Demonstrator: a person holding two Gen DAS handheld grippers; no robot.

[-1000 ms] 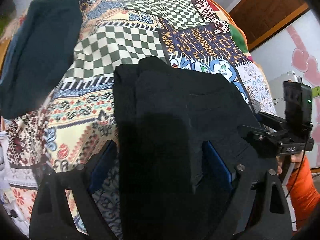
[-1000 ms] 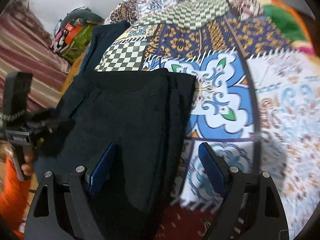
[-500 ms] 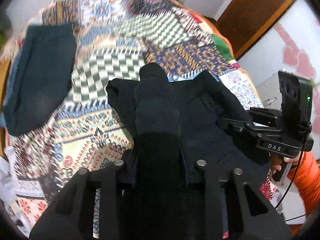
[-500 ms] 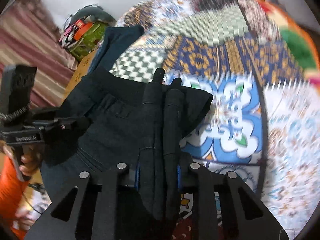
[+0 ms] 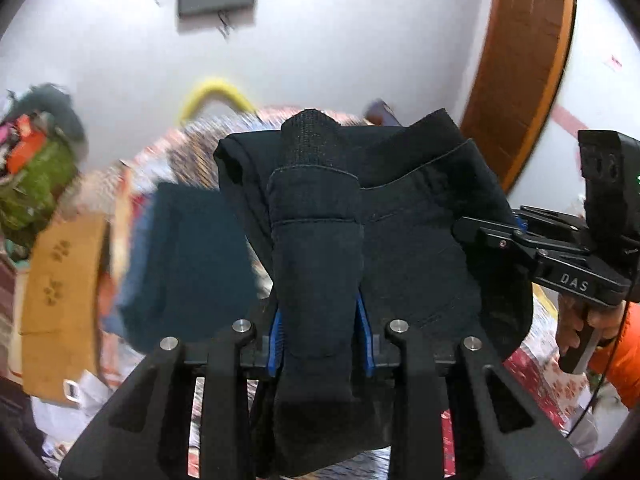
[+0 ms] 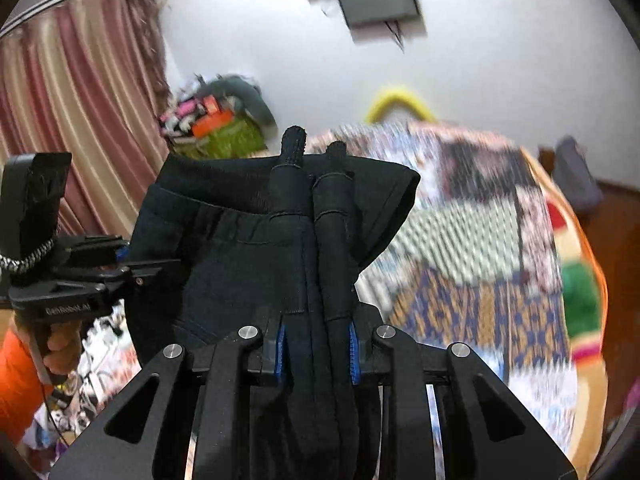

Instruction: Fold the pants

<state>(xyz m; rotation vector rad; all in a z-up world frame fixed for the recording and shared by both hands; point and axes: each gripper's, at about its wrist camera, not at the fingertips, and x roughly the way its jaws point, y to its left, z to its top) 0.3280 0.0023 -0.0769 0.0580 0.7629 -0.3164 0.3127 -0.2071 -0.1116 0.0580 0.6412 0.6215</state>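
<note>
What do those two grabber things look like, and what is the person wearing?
Both the left gripper and right gripper are black, with blue pads and silver bolts. One body reads "DAS". A braided cable hangs off the left one. The sleeves are orange.

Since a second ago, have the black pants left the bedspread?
Yes. The black pants have gone up: earlier flat on the patchwork bedspread, they now hang clamped in both grippers, reaching up against the white wall.

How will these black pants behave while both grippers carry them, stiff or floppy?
Probably floppy: the black pants sag between the left gripper and the right gripper, their edges drooping. Likely fairly thick, since the bunched cloth fills each gripper. They seem unlikely to slip, because the blue pads press on folded layers, though loose ends may swing.
</note>
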